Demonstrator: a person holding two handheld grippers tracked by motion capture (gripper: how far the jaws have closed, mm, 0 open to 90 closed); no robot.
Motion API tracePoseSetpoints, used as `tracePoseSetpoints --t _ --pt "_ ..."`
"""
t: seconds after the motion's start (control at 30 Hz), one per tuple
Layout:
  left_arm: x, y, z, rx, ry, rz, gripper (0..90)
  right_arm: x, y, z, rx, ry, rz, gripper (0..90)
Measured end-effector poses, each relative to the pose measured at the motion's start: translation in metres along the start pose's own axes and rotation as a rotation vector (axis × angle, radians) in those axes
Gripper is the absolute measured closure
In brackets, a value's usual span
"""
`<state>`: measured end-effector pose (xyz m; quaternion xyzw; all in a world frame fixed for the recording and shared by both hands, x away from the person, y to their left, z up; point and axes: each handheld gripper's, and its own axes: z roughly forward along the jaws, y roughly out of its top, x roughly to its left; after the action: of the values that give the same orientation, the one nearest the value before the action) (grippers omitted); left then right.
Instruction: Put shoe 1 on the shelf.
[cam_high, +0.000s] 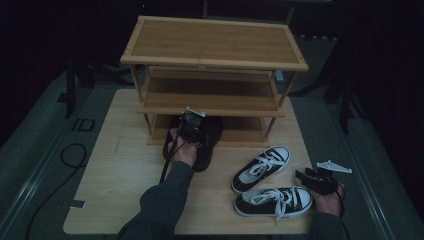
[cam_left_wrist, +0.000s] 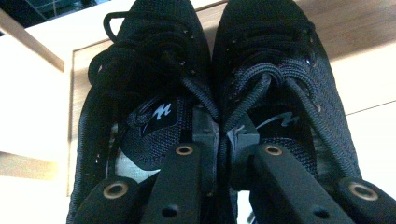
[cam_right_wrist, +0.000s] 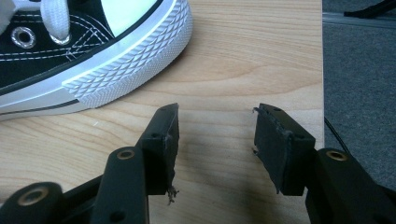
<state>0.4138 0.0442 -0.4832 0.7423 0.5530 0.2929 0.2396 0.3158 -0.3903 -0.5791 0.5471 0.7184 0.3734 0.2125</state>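
Note:
A pair of black mesh running shoes (cam_high: 212, 139) lies side by side at the front of the wooden rack's lowest shelf (cam_high: 245, 134), toes pointing in. In the left gripper view one jaw goes down inside the left shoe (cam_left_wrist: 154, 56) and the other inside the right shoe (cam_left_wrist: 273, 56), pinching their inner walls together. My left gripper (cam_high: 192, 126) (cam_left_wrist: 223, 140) is shut on that pair. My right gripper (cam_high: 306, 176) (cam_right_wrist: 215, 135) rests open and holds nothing, low over the table's right edge, just right of a black-and-white sneaker (cam_right_wrist: 116, 60).
A three-tier bamboo rack (cam_high: 215, 45) stands at the back of the light wooden table (cam_high: 115, 175). Two black-and-white canvas sneakers (cam_high: 261, 167) (cam_high: 274, 201) lie at the front right. Grey floor and a black cable (cam_high: 72, 155) lie beyond the table's edges.

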Motion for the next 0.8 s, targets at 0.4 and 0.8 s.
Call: tracePoseSetpoints --t 0.4,0.8 --pt "0.007 -0.002 -0.005 -0.007 -0.028 0.058 58.5 0.000 0.000 0.000 0.000 0.000 0.000 49.4" --pt "0.028 -0.008 -0.039 -0.060 -0.159 0.124 57.1 0.000 0.000 0.000 -0.001 -0.001 0.002 49.5"
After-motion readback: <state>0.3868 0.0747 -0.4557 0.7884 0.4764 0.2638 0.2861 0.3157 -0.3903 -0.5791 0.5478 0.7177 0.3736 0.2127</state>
